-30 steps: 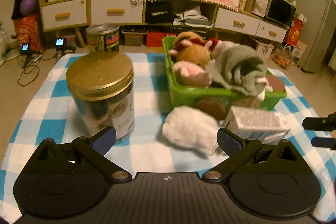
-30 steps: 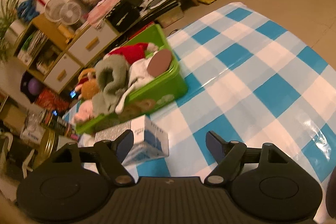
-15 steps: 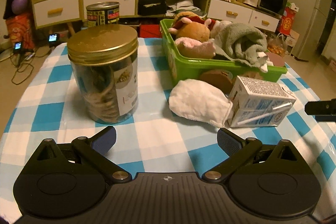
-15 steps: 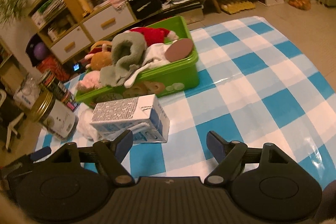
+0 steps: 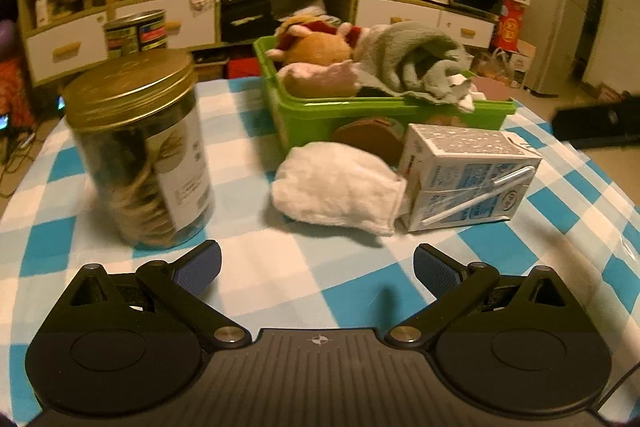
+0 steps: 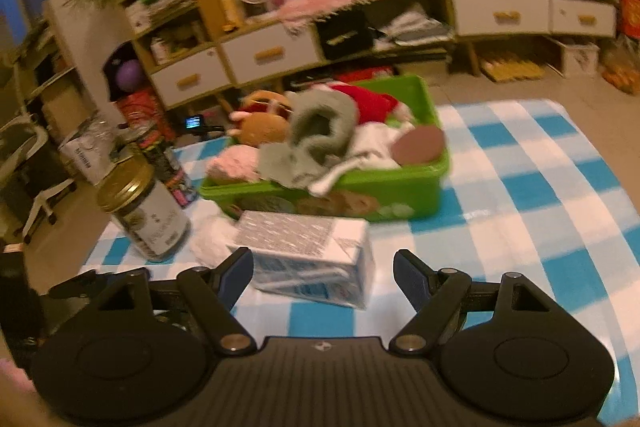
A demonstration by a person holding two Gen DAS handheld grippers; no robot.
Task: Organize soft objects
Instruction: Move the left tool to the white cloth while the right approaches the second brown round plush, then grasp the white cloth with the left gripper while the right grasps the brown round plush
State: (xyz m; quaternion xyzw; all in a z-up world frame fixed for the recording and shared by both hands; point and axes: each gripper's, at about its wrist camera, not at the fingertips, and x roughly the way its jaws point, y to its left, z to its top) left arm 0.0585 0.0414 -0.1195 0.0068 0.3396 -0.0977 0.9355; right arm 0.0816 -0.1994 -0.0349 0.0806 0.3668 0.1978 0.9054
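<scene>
My left gripper (image 5: pixel 316 265) low over cloth (image 5: pixel 280 267), level, jaws spread, facing pouch (image 5: pixel 338 187); right gripper (image 6: pixel 323 275) spread too, empty, tilted down toward carton (image 6: pixel 310 259); bin (image 6: pixel 400 191) beyond.

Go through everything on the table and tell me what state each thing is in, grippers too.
left gripper: open, empty
right gripper: open, empty
jar: upright, lid on
milk carton: on its side, straw attached
white plush: outside bin, against carton
green bin: heaped with soft toys
</scene>
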